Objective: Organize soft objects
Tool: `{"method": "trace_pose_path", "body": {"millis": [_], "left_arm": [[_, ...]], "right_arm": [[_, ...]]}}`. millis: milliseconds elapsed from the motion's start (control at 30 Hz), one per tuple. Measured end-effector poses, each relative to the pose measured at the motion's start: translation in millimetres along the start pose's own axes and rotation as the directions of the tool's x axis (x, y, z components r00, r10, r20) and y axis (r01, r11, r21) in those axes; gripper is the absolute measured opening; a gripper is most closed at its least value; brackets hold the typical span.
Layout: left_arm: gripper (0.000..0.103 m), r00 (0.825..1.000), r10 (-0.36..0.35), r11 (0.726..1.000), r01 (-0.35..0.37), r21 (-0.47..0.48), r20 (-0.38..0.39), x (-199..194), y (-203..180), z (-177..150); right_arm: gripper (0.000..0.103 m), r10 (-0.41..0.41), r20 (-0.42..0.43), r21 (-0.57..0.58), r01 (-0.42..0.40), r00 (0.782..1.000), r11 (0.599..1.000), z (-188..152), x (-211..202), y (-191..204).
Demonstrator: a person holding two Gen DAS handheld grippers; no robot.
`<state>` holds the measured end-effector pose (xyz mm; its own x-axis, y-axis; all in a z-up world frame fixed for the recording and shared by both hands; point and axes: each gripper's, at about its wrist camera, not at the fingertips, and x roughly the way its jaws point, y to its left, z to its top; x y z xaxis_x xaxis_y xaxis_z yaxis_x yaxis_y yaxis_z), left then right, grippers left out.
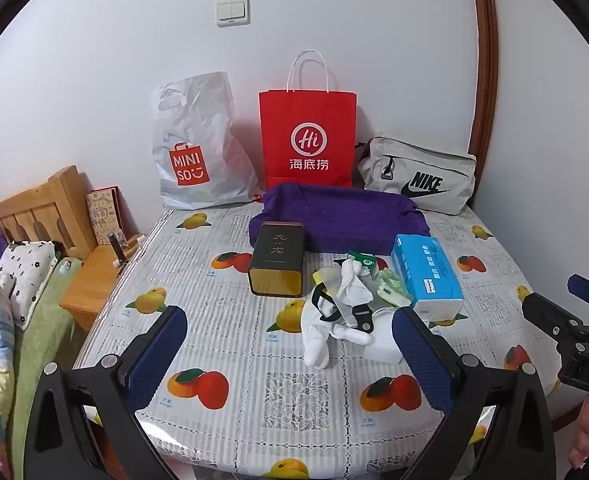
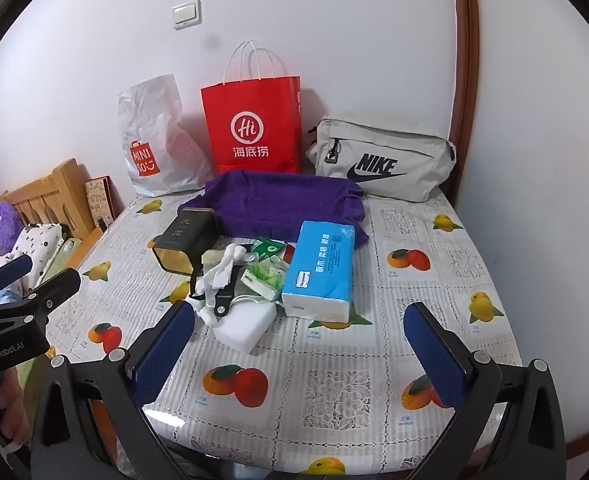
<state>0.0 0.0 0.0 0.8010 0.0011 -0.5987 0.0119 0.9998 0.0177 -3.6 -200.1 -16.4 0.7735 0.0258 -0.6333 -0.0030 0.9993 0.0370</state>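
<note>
A heap of soft things lies mid-table: a white sock [image 1: 316, 338] [image 2: 220, 274], a black strap [image 1: 360, 316] [image 2: 222, 302], green tissue packs [image 1: 392, 290] [image 2: 264, 278], a white sponge block [image 1: 382, 348] [image 2: 246, 326] and a blue tissue pack [image 1: 428, 276] [image 2: 320, 270]. Behind them sits a purple towel [image 1: 334, 216] [image 2: 270, 202]. My left gripper [image 1: 290, 346] is open above the near table, the sock and the sponge block showing between its fingers. My right gripper [image 2: 300, 340] is open too, with bare tablecloth between its fingers, nearer than the blue pack.
A dark tin [image 1: 276, 260] [image 2: 184, 242] lies left of the heap. Along the wall stand a white Miniso bag [image 1: 192, 148], a red paper bag [image 1: 308, 140] and a grey Nike pouch [image 1: 420, 176]. A bed [image 1: 14, 300] and a wooden nightstand [image 1: 94, 280] flank the table's left edge.
</note>
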Motion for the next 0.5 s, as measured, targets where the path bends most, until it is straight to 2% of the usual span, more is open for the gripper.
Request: {"method": "trace_pose_path", "body": {"millis": [500], "left_arm": [[0.103,1.000,0.001,1.000,-0.001,-0.001,0.004,-0.8,1.0,-1.0]], "right_arm": [[0.103,-0.004,0.007,-0.003,0.004,1.000,1.000,-0.5,-3.7,0.8]]}}
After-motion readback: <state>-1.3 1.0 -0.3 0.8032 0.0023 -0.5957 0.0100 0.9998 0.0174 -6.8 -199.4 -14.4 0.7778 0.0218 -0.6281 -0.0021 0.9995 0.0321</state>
